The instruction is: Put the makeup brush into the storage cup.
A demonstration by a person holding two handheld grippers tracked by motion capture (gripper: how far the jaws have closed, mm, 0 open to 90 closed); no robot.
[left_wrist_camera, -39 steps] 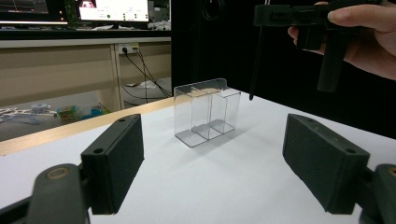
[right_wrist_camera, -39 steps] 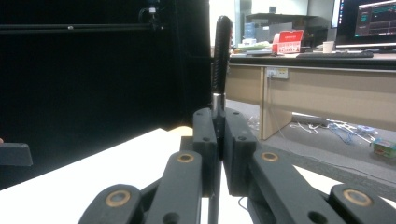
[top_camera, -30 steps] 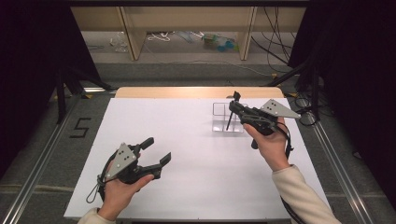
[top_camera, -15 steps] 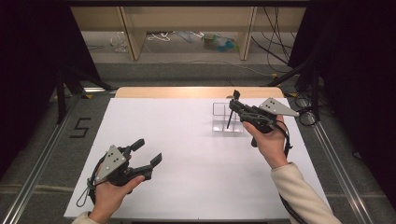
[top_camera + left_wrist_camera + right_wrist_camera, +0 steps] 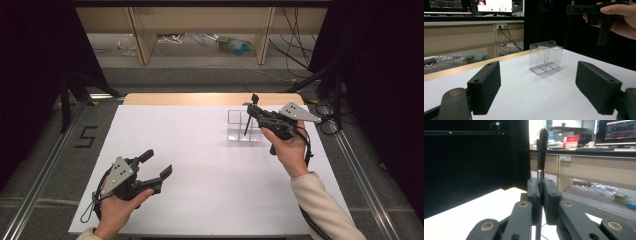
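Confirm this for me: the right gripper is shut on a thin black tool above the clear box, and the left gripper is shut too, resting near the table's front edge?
Not quite. The left gripper is open: the left gripper view shows its jaws standing wide apart with nothing between them. The rest holds: the right gripper is shut on the thin black tool above the clear box, and the left gripper sits near the table's front edge.

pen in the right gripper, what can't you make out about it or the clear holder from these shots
- Pen lower end: right gripper view, hidden behind the right gripper fingers.
- Pen tip over or inside the clear holder: high view, too small to tell which compartment.
- Pen in left gripper view: a thin line against the dark backdrop, too faint to trace.
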